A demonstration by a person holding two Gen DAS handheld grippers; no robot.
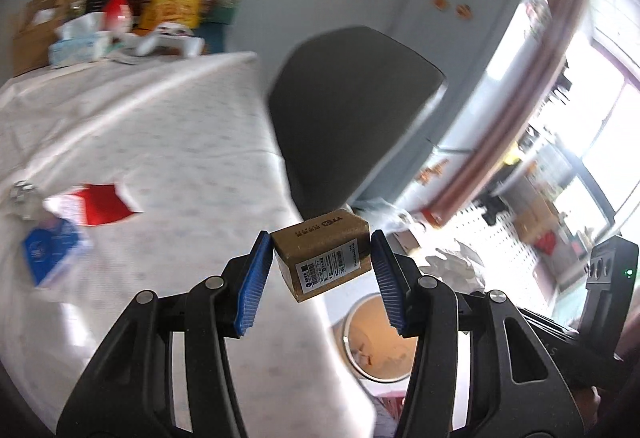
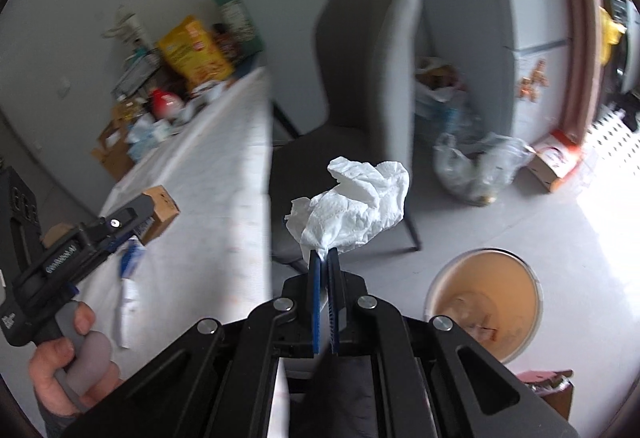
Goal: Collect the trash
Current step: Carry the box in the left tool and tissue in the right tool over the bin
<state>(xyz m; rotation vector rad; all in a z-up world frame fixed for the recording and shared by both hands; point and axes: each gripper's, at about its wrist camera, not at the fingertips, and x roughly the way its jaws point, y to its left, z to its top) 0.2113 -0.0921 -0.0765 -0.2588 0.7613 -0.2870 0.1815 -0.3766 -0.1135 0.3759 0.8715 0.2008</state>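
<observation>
- Crumpled white tissue pinched between shut right gripper fingers, bin below right.
- Small cardboard box clamped in left gripper, half open.

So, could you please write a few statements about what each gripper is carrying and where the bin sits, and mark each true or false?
1. The right gripper is shut on a crumpled white tissue. True.
2. The left gripper carries a red paper. False: a small cardboard box sits between its jaws; the red paper lies on the table.
3. The round bin stands on the floor. True.
4. The bin is empty. False: some scraps lie inside.
5. The grey chair lies tipped over. False: it stands upright by the table.
</observation>
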